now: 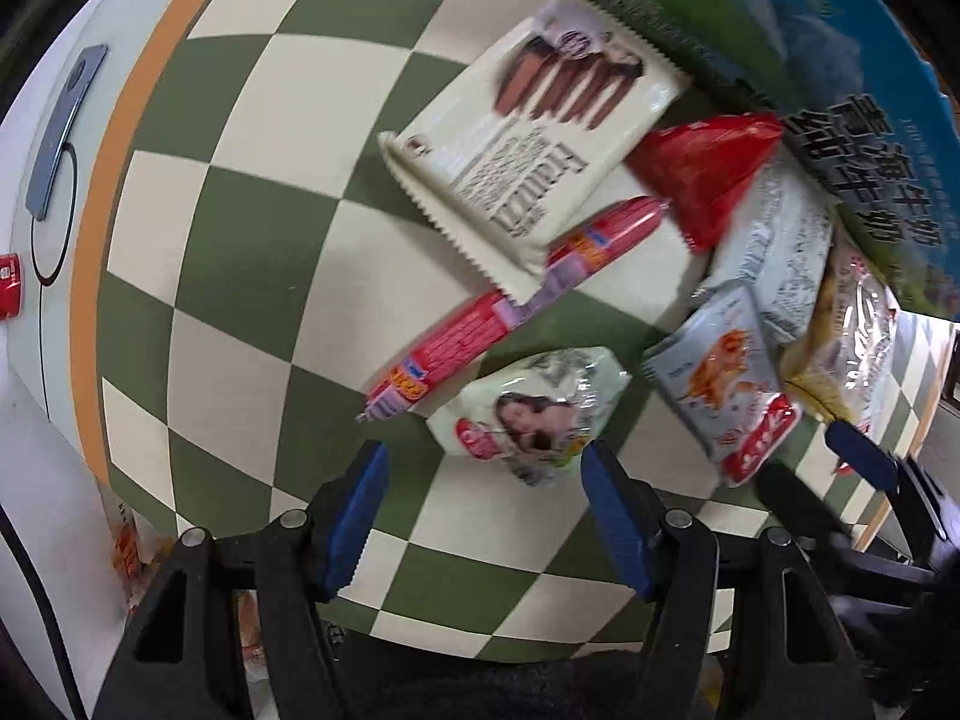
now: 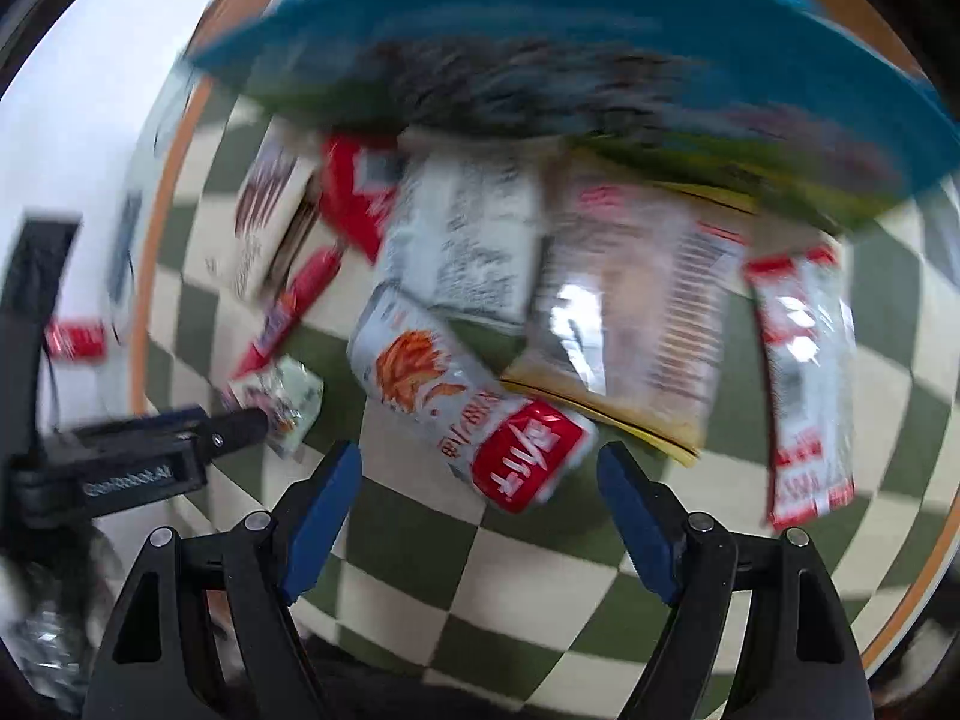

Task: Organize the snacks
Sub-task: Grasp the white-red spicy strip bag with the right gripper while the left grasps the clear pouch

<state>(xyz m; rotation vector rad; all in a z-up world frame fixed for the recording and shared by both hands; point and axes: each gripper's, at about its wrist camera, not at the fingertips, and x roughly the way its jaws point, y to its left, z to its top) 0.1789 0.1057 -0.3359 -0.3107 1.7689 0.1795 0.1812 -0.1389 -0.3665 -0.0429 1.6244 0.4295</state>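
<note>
While my left gripper (image 1: 483,510) hovers with jaws released just short of the pale green candy packet (image 1: 528,411), the pink sausage stick (image 1: 480,312) lies beyond it under the cream wafer pack (image 1: 528,138) on the checkered tabletop (image 1: 240,228). My right gripper (image 2: 480,510) is spread wide too, empty, at the red-and-white snack pouch (image 2: 462,402), near the blue box (image 2: 600,48).
</note>
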